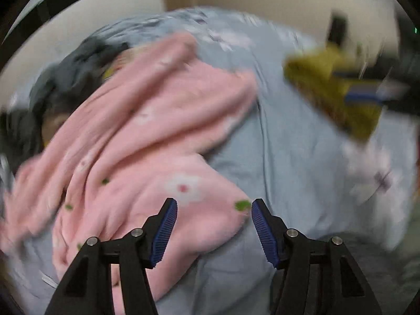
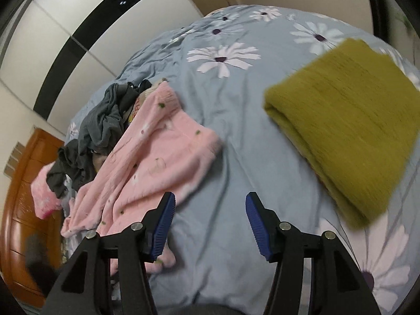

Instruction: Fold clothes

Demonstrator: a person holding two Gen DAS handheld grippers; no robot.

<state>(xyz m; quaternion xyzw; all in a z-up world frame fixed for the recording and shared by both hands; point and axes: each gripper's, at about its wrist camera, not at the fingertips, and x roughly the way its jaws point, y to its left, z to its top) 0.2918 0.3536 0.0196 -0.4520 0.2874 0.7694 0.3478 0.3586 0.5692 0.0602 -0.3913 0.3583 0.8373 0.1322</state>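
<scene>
Evidently one garment is done and the next is about to be picked. The olive-green folded garment lies on the bed at about two o'clock in the right wrist view, set apart from the rest. The pink flowered garment sprawls unfolded at nine to ten o'clock, its upper end resting against a heap of dark grey clothes. Both tools are empty: the right gripper has its fingers spread over bare bedcover, and the left gripper has its fingers parted above the pink garment's near edge, nothing between them. The left view is blurred. The next move probably calls for pinching two corners or edges of the pink garment, drawing it clear of the heap, and spreading it flat.
</scene>
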